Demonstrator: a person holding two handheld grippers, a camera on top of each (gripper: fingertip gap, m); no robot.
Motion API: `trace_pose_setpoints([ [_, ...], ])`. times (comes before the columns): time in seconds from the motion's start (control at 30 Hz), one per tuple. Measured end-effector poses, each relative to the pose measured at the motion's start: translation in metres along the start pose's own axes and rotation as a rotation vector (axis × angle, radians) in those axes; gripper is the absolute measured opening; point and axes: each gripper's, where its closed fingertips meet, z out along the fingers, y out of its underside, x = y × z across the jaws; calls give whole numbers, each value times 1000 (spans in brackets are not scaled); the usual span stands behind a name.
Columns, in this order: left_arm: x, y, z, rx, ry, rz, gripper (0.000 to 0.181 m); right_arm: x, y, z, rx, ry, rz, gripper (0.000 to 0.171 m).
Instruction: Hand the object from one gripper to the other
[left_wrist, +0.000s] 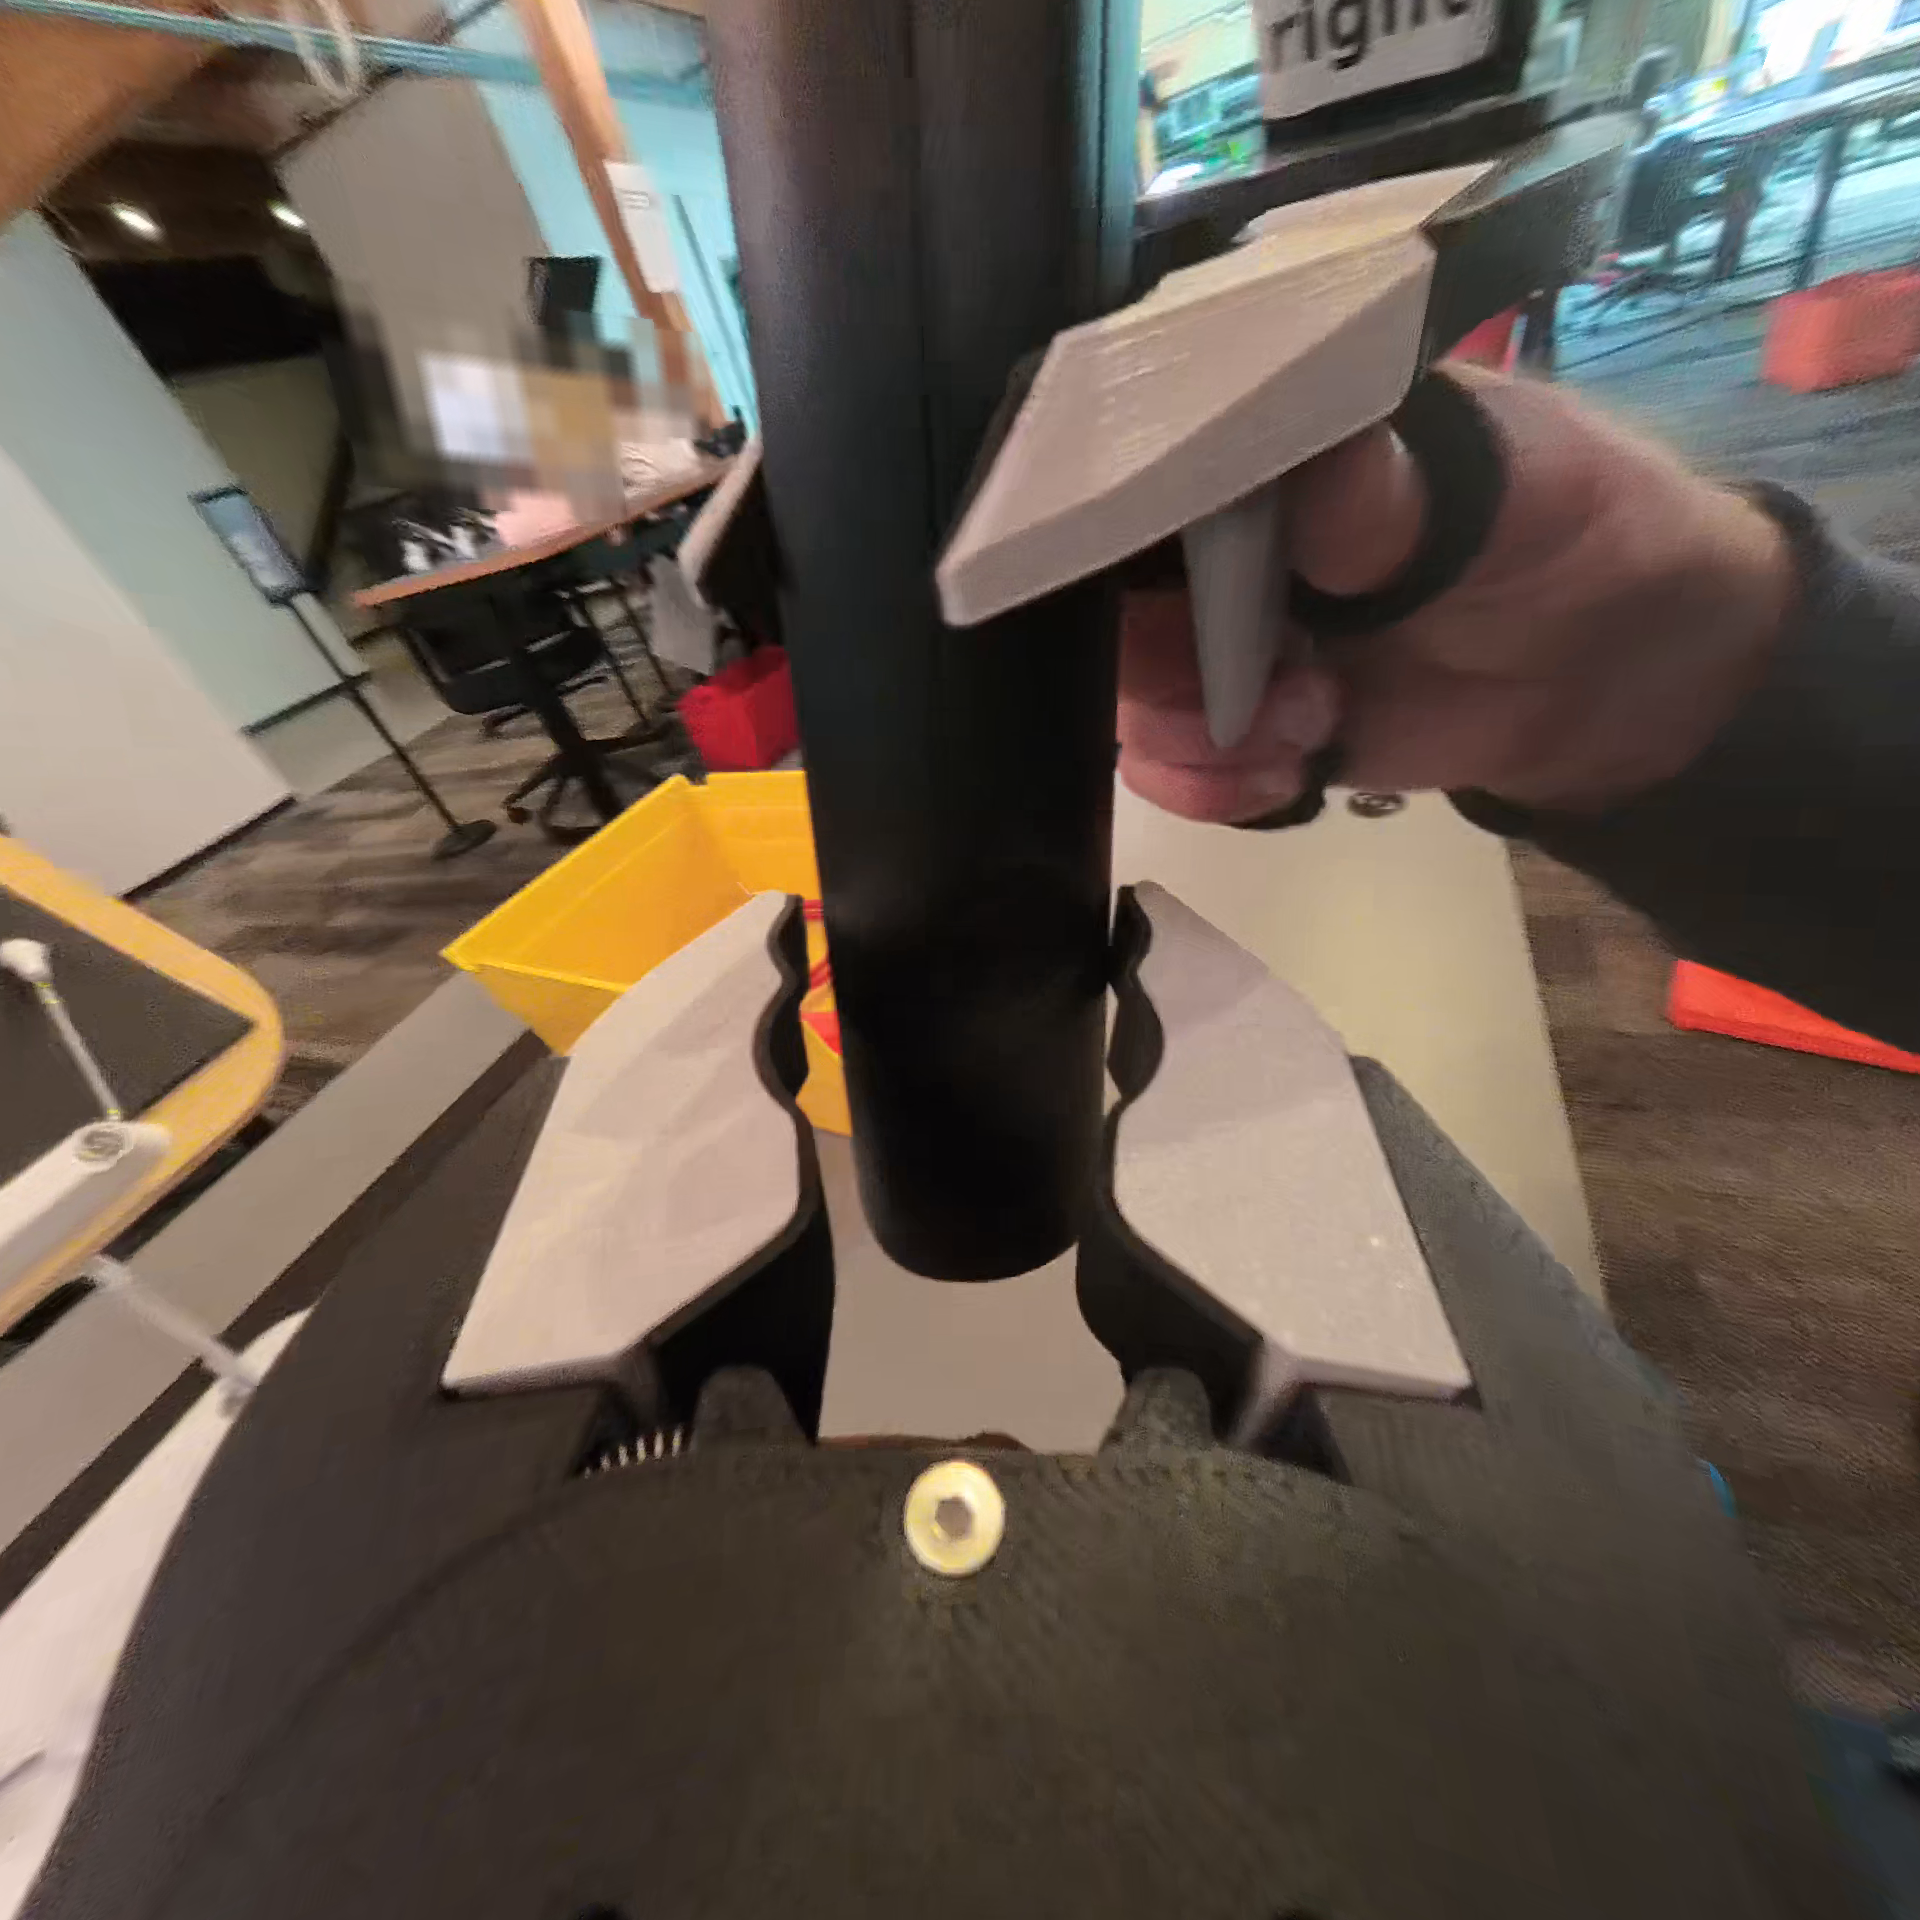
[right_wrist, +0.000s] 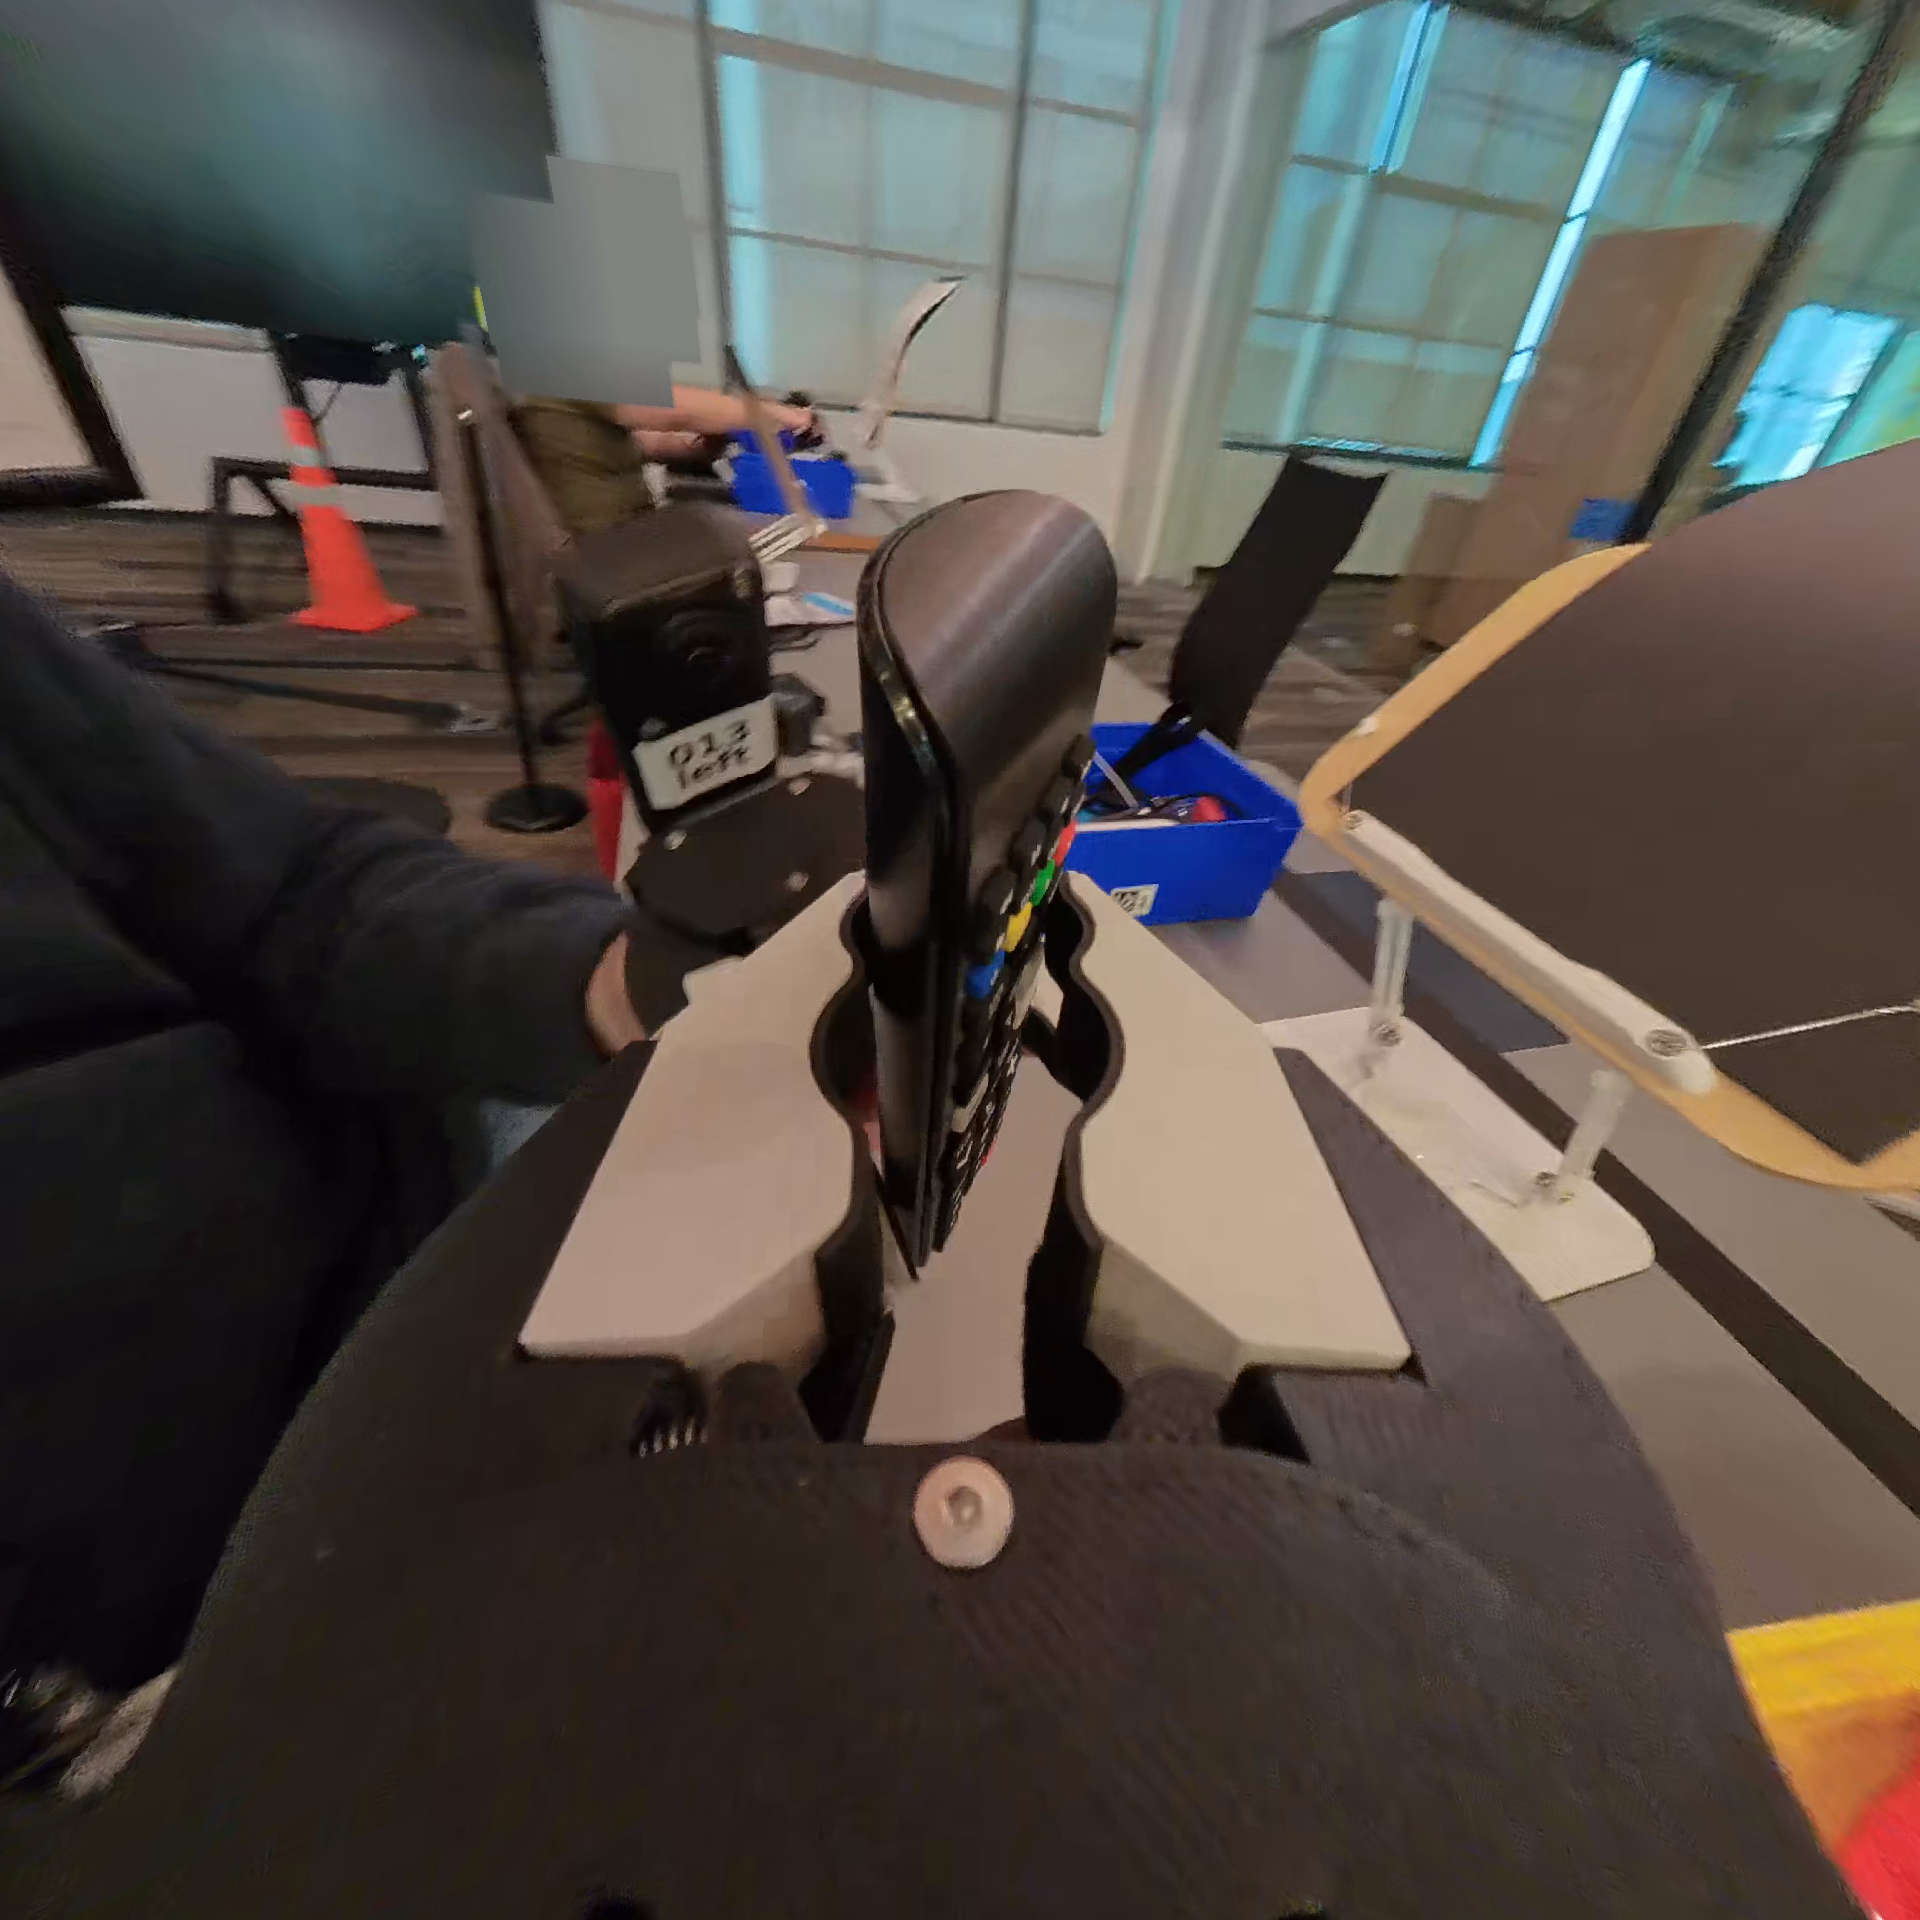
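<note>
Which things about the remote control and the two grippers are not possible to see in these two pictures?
- Left wrist view: the remote control shows only a plain dark side; its upper end is cut off by the top edge.
- Left wrist view: the right gripper shows one grey finger; its grip is hidden behind the remote.
- Right wrist view: the left gripper's fingers are hidden behind the right gripper's near finger.

Bright window daylight, blurred, warped edges

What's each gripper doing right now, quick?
Left gripper: shut on the black remote.
Right gripper: shut on the same remote, edgewise between its fingers.
</note>
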Motion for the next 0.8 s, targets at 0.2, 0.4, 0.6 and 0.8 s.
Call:
trace_pose_setpoints([
  [0.2,16,-8,-9,21,294,-197,57,-22,9,-3,-33,-311,-16,28],
  [0.4,30,-6,-7,21,396,-231,28,-20,13,1,-53,-376,0,27],
  [0.6,27,-5,-6,42,367,-234,23,-12,7,-4,0,-385,34,38],
  [0.8,42,-16,-15,84,511,-266,23,-16,-8,-22,99,-495,31,53],
])
